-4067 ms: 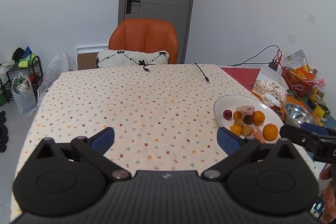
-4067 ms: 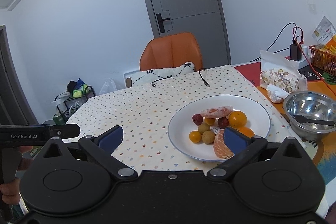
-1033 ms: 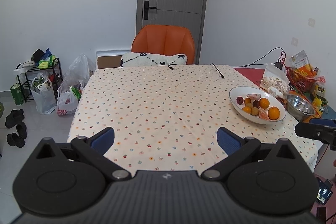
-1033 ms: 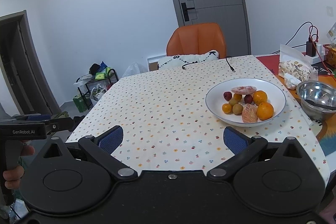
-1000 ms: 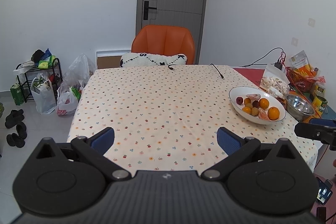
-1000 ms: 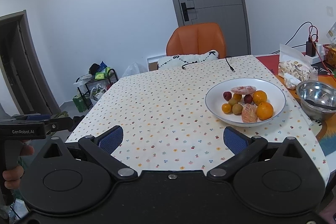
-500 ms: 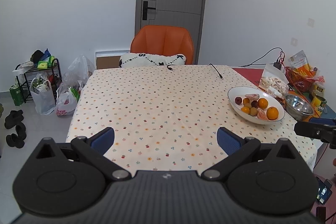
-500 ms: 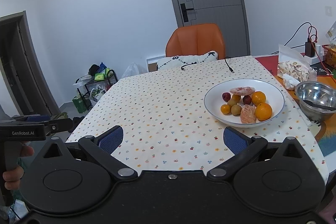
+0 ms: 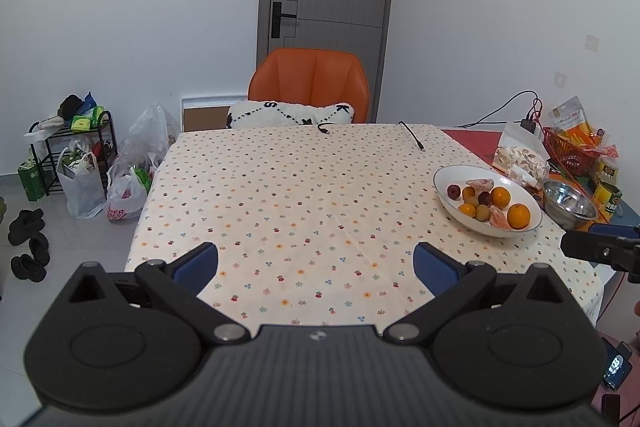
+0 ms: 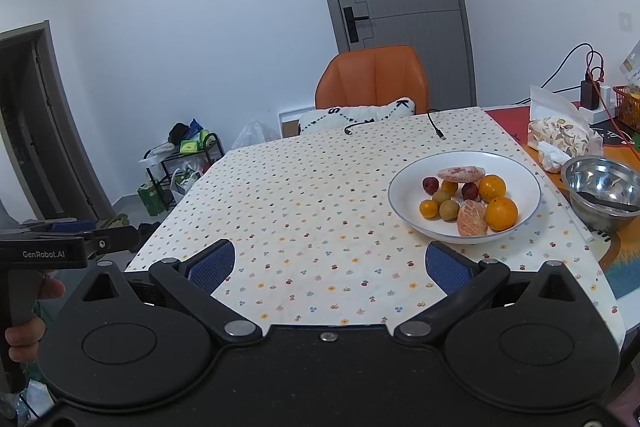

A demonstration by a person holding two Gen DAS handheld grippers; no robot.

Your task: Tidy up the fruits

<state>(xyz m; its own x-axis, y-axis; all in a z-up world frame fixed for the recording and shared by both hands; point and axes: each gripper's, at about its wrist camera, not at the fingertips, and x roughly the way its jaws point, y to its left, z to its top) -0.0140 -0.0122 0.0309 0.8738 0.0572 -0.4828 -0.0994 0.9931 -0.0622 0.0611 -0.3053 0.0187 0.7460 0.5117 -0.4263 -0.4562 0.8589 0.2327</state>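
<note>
A white plate (image 10: 408, 203) (image 9: 444, 183) rests on the right side of the dotted tablecloth. It holds oranges (image 10: 501, 213) (image 9: 518, 215), small brown and dark red fruits (image 10: 430, 184), a peeled citrus piece (image 10: 472, 218) and a pinkish oblong fruit (image 10: 461, 173). My left gripper (image 9: 316, 263) hangs open and empty over the near table edge, well left of the plate. My right gripper (image 10: 331, 262) is open and empty too, short of the plate and to its left.
A steel bowl (image 10: 600, 191) with a utensil in it, a snack bag (image 10: 560, 133), a red basket (image 9: 568, 151) and cans (image 9: 607, 193) crowd the right edge. Cables (image 9: 412, 137) lie at the far side by an orange chair (image 9: 310, 83). Bags and a rack (image 9: 76, 155) stand on the floor at left.
Over four seconds both grippers have pulled back from the table, so the plate looks smaller and farther. In the last second little has shifted. Both stayed open.
</note>
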